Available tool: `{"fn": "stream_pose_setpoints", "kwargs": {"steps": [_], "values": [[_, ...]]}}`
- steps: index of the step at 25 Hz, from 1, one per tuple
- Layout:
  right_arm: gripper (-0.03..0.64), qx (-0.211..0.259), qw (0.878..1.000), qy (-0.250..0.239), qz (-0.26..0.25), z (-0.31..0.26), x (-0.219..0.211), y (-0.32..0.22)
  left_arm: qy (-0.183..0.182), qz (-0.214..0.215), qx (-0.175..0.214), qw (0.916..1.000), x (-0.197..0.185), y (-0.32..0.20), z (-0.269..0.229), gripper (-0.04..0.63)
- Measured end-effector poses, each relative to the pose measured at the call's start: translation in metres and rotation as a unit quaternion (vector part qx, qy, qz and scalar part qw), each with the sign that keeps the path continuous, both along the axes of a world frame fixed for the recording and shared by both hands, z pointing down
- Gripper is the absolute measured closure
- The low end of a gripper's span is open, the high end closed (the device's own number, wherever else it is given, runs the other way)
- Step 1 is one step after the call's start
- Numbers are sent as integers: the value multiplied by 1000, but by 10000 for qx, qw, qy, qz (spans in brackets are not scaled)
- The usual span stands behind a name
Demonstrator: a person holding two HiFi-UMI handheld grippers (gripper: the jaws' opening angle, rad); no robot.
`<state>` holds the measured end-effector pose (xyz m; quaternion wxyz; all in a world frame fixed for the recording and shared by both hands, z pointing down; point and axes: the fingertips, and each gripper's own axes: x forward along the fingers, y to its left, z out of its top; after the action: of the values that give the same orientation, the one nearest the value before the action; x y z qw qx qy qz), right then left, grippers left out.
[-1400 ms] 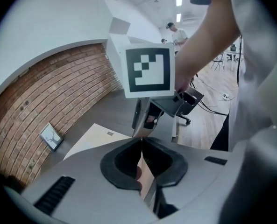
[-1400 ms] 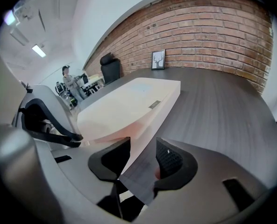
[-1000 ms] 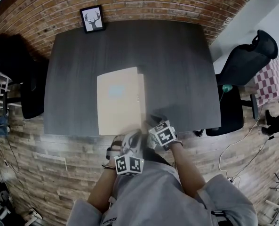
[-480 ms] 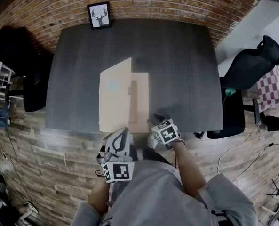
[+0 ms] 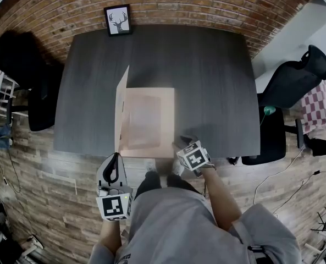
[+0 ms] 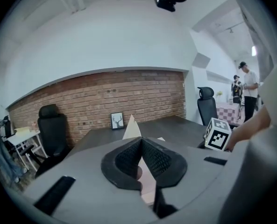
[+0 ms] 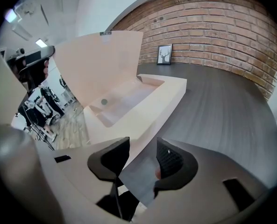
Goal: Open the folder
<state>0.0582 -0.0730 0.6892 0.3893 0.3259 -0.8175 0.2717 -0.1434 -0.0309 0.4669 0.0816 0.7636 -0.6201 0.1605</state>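
Note:
A beige box folder (image 5: 149, 120) lies on the dark table (image 5: 206, 76) near its front edge. Its cover (image 5: 120, 111) stands upright along the left side, so the shallow inside (image 7: 129, 94) shows. My left gripper (image 5: 114, 161) is off the table's front left, shut on the cover's near edge; the cover's tip (image 6: 131, 127) rises behind the closed jaws (image 6: 141, 148). At the folder's near right corner my right gripper (image 5: 183, 142) is open. The corner of the base reaches between its fingers (image 7: 140, 160), and the pads do not press on it.
A framed deer picture (image 5: 117, 20) leans on the brick wall at the table's far left. Black office chairs stand at the left (image 5: 20, 70) and right (image 5: 294, 73). A checkered cloth (image 5: 319, 95) is at far right. People stand in the background (image 6: 246, 85).
The cover has swung from lying flat on the folder to upright at its left side. My left gripper moved left and up with it. The right gripper stayed at the near right corner.

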Motion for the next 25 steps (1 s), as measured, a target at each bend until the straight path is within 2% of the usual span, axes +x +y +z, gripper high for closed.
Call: {"fn": "stream_pose_setpoints", "kwargs": {"steps": [8, 15, 25], "values": [[459, -4, 10000, 45, -46, 1, 0, 0, -248, -799, -117, 9964, -69, 8, 4, 592], [459, -6, 9999, 145, -84, 0, 2, 0, -244, -1613, -177, 9864, -136, 6, 18, 592], [459, -11, 9997, 253, -40, 0, 2, -1, -651, -2246, -436, 9713, -198, 4, 50, 592]]}}
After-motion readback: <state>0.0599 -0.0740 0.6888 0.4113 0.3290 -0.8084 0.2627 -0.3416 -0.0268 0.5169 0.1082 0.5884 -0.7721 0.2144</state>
